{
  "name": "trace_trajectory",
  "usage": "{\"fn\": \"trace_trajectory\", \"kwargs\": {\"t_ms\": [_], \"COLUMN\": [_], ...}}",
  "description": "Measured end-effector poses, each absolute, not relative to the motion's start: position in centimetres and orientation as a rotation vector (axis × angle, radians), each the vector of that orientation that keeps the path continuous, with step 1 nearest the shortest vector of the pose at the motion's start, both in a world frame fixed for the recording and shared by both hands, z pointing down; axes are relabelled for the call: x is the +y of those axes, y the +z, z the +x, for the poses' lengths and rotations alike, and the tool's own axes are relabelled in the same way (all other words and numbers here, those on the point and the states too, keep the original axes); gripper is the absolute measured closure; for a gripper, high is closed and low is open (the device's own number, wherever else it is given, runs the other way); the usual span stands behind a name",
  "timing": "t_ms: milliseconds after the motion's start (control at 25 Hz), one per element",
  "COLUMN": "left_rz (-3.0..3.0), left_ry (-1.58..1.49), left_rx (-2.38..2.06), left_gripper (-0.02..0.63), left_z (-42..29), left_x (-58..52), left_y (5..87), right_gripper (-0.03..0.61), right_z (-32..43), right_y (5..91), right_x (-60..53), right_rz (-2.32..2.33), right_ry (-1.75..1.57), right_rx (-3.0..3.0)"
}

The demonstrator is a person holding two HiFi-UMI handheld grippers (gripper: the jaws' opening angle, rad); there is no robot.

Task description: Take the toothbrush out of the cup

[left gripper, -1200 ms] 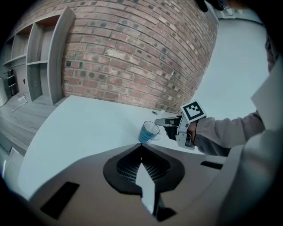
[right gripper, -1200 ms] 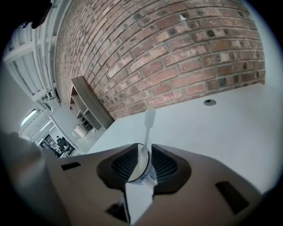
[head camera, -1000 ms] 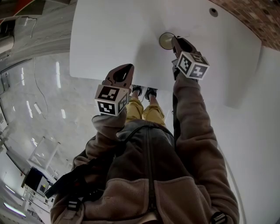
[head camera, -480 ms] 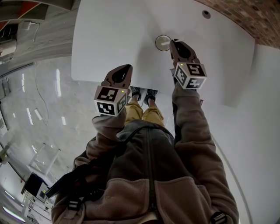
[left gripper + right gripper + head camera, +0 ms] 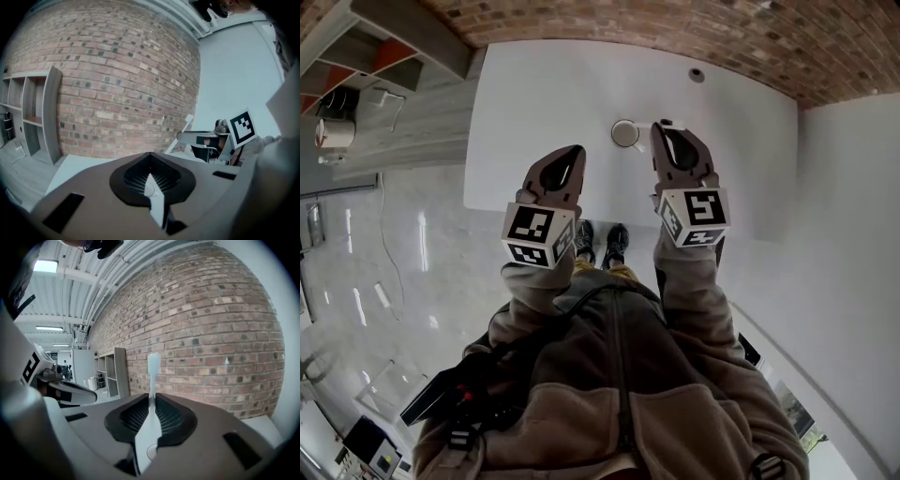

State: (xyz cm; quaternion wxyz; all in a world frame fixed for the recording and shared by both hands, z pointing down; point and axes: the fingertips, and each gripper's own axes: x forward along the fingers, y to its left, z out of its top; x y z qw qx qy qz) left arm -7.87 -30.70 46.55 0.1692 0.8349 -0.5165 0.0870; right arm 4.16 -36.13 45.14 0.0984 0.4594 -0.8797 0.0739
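A round white cup [image 5: 625, 133] stands on the white table [image 5: 544, 94]. My right gripper [image 5: 662, 127] hovers just right of the cup, apart from it, and is shut on a white toothbrush [image 5: 153, 366]. The brush handle is pinched between the jaws and its head sticks up past them. The left gripper view shows that toothbrush [image 5: 186, 125] slanting up out of the right gripper [image 5: 199, 138]. My left gripper [image 5: 574, 152] is near the table's front edge, left of the cup. It [image 5: 150, 157] is shut with nothing in it.
A brick wall [image 5: 609, 23] runs behind the table. A small dark round fitting [image 5: 697, 74] sits near the table's far right. Grey shelving [image 5: 394, 37] stands to the left. The person's feet [image 5: 605, 242] are below the table's front edge.
My right gripper's tip was at the cup's rim; it now sits to the cup's right, apart from it. The head view has tilted up and shows the brick wall. The left gripper barely moved.
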Motion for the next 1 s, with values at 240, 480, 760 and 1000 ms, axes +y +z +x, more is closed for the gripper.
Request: {"fn": "trace_trajectory", "kwargs": {"t_ms": [240, 480, 760, 1000], "left_rz": [2.594, 2.69, 2.761, 2.782], "left_ry": [0.086, -0.026, -0.164, -0.232], "left_rx": [-1.531, -1.584, -1.684, -1.693], "left_gripper": [0.611, 0.611, 0.611, 0.611], "left_z": [-6.0, -5.4, -5.5, -5.7], "left_x": [-30.1, -30.0, -30.7, -31.3], "left_y": [36.2, 30.0, 24.6, 22.5], "right_gripper": [0.531, 0.531, 0.531, 0.531], "right_z": [5.0, 5.1, 5.3, 5.7], "right_y": [36.8, 29.9, 25.3, 23.0], "right_x": [-33.9, -32.5, -31.7, -31.8], "right_rz": [1.442, 1.498, 1.557, 1.598], "right_ry": [0.088, -0.092, -0.255, -0.353], "right_rx": [-2.651, -2.716, -2.751, -2.751]}}
